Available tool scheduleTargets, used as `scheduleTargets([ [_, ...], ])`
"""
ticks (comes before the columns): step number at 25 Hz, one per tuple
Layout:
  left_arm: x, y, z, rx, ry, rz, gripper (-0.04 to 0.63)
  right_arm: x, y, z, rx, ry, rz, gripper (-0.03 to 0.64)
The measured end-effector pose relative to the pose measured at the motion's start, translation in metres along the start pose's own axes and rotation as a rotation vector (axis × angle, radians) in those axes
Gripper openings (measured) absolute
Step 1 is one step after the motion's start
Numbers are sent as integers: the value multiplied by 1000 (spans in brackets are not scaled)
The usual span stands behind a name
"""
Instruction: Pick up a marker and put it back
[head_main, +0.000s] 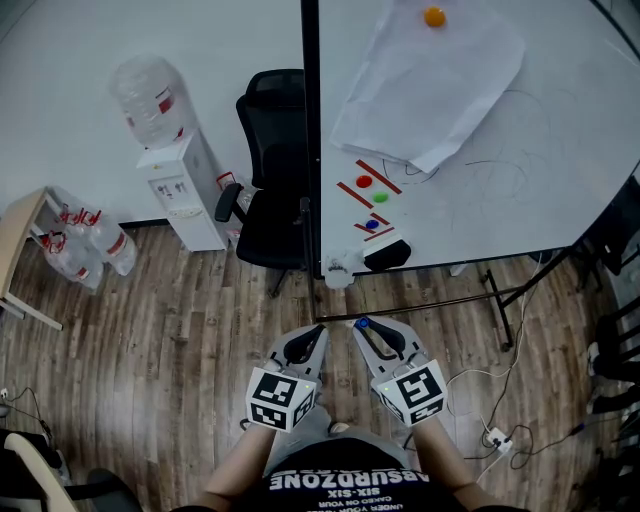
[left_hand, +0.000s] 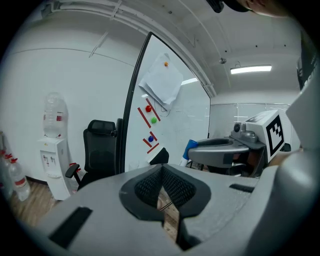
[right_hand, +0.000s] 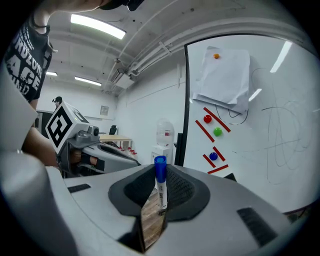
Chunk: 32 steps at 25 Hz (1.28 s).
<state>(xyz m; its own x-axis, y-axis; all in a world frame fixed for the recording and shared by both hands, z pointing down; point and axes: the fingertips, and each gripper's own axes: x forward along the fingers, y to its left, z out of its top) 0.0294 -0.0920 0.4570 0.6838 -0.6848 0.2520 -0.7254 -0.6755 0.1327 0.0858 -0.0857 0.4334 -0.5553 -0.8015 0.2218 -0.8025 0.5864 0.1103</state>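
- My right gripper is clenched on a marker. The marker stands upright between the pads, with its blue cap on top above the jaw tips.
- From the head view, that blue cap shows at the tip of my right gripper, above the wooden floor and short of the whiteboard.
- My left gripper has its jaws closed together with nothing between them. Only the floorboards show through the slit lower down.
- My left gripper is just beside the right one, both pointing toward the board's lower edge.
- On the whiteboard an orange magnet pins a sheet of paper. Below it are a red magnet, a green magnet and a blue magnet among short red strips.
- A black eraser sits near the board's bottom corner.
- Left of the board stand a black office chair and a water dispenser.
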Motion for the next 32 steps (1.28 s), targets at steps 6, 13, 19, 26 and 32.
scheduleTargets([
  [6,4,4,0,-7,3,8,8,-3,-8,20,-22,-38,-6,61],
  [13,7,7,3,-7,-3,13,8,-5,-16,43,-43,-89,-9,61],
  [19,11,11,5,-9,1,19,8,0,-27,54,-62,-108,-20,61],
  [26,13,23,6,-13,2,31,8,12,-40,65,-81,-124,-29,61],
  [32,17,33,9,-14,2,37,8,25,-52,76,-95,-143,-39,61],
])
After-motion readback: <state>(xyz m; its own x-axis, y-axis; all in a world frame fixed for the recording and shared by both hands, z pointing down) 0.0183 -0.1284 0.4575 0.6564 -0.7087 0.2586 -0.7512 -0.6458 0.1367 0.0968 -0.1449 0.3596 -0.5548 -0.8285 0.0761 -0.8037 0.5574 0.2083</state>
